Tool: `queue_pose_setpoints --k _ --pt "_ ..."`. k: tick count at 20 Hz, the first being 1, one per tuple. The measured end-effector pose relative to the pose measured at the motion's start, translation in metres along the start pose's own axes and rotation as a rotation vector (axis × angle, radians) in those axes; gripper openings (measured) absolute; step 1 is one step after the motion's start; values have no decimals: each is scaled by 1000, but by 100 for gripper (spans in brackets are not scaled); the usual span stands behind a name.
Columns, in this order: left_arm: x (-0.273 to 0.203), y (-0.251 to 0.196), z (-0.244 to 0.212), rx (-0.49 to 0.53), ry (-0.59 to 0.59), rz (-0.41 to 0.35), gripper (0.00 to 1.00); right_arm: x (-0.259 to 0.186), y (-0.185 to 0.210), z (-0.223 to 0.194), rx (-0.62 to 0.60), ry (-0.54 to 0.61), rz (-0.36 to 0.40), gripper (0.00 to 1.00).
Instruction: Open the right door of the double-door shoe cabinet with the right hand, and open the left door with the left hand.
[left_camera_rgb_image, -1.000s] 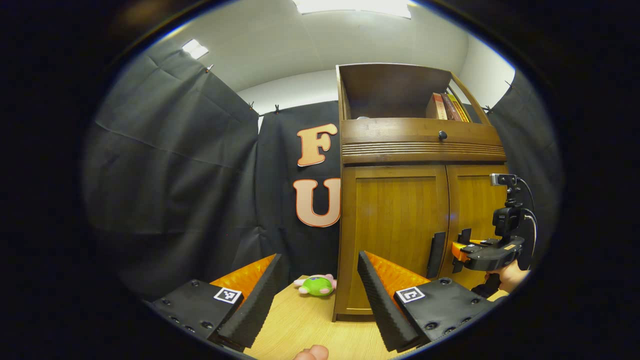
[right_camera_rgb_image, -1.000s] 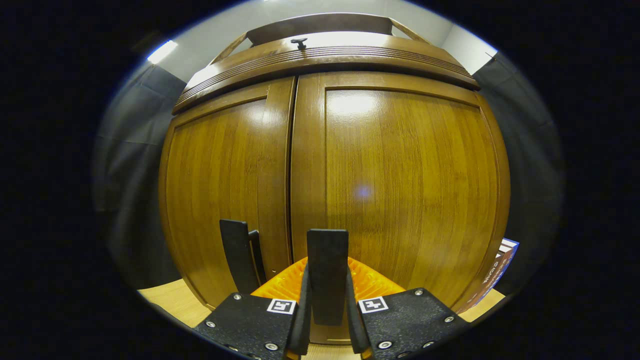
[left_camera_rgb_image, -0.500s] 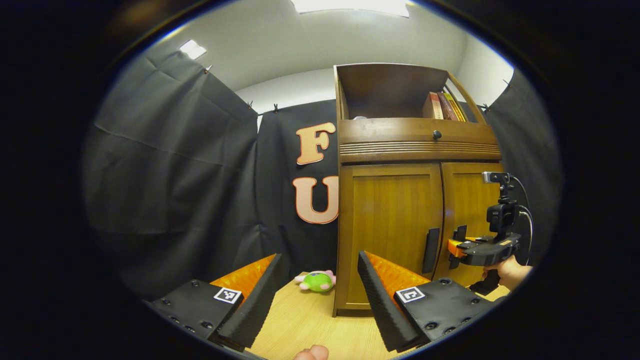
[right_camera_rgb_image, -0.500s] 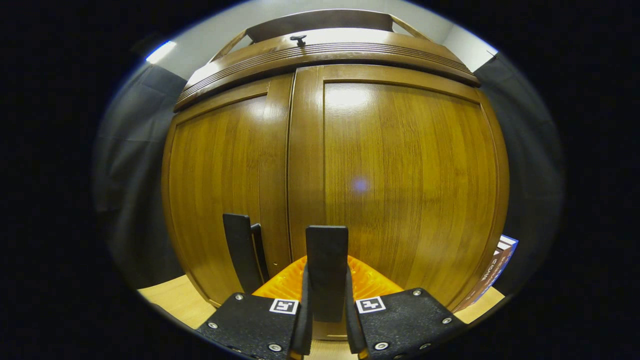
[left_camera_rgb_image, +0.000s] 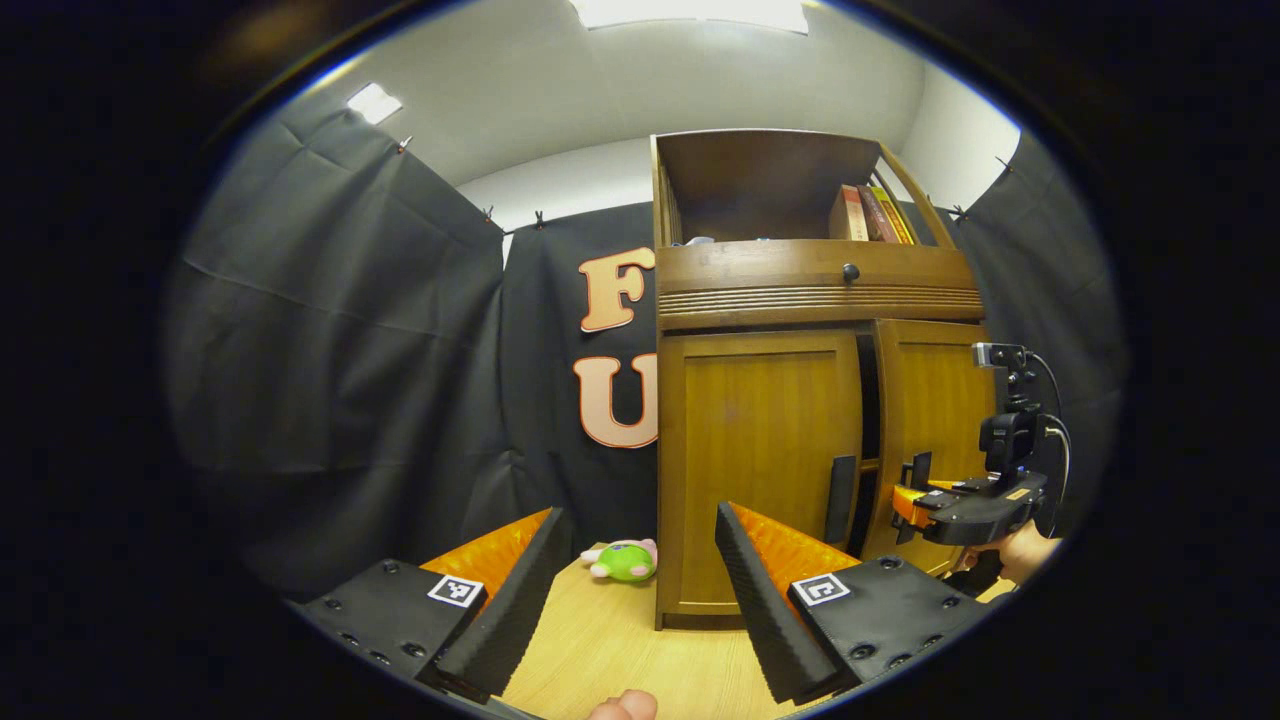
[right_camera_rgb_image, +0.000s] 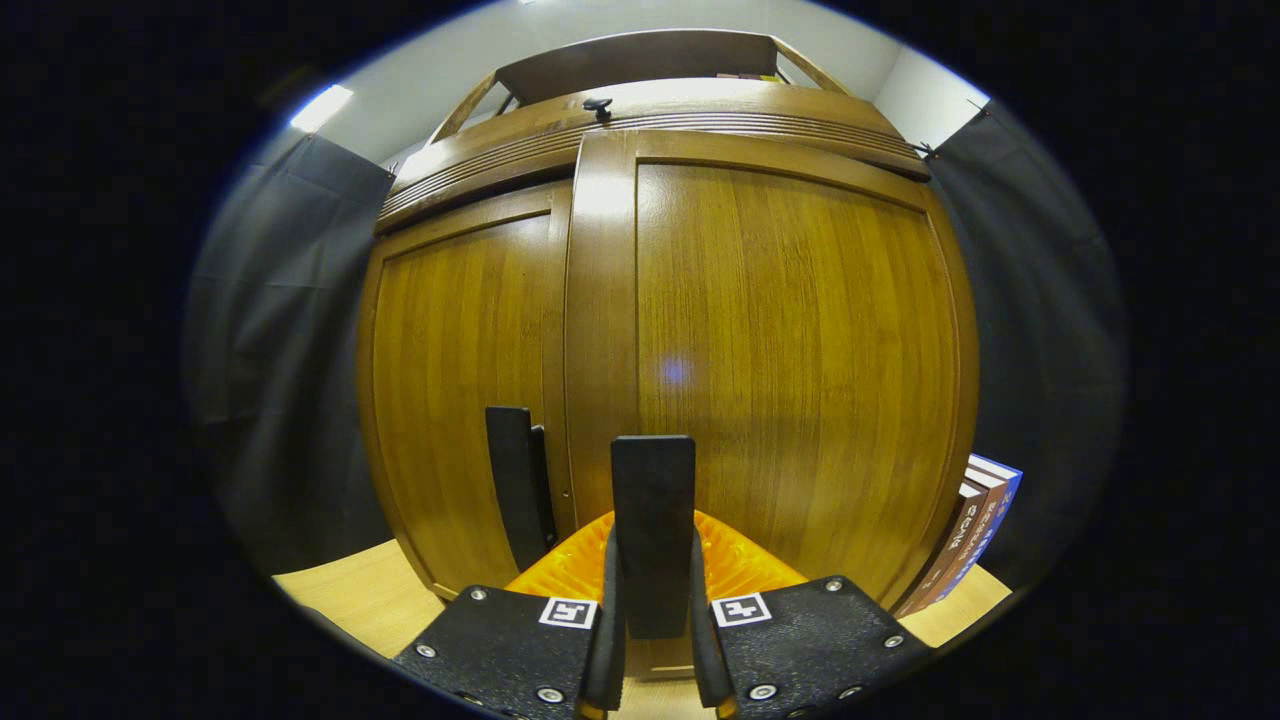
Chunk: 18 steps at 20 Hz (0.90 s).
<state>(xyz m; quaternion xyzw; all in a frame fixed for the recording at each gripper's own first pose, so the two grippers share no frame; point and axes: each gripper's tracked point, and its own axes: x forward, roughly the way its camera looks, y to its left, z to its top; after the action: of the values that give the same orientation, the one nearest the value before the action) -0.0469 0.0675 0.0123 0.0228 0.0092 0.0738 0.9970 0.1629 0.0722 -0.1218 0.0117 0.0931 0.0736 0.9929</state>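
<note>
- Now: right gripper (right_camera_rgb_image: 652, 640) clamped on right door's upright handle (right_camera_rgb_image: 653, 520); right door (left_camera_rgb_image: 930, 420) ajar.
- Left gripper (left_camera_rgb_image: 635, 590) spread apart, empty.
- Left door (left_camera_rgb_image: 755, 450) closed; its upright handle (left_camera_rgb_image: 839, 486) ahead, right of left gripper.

no text can be read. square coded tags (right_camera_rgb_image: 741, 608) are seen on the right gripper (right_camera_rgb_image: 652, 640) pads, w/o letters. spine print on the books (right_camera_rgb_image: 968, 538) beside the cabinet (right_camera_rgb_image: 800, 350) is too small to be made out.
</note>
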Motion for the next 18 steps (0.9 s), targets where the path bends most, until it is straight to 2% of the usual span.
queue_pose_setpoints --k 7,8,9,13,18 --pt "-11 -17 1 -8 2 -28 98 -31 -7 -6 -5 18 11 28" --pt "-12 -18 2 -11 2 -27 94 -36 -9 -6 -7 19 15 28" --pt "-13 -18 2 -14 1 -25 99 -40 -10 -7 -7 20 20 28" --pt "-19 -20 0 -21 11 -11 96 -62 -18 -8 5 32 43 28" --pt "-19 -23 -1 -23 18 -15 99 -92 -32 -10 29 47 68 27"
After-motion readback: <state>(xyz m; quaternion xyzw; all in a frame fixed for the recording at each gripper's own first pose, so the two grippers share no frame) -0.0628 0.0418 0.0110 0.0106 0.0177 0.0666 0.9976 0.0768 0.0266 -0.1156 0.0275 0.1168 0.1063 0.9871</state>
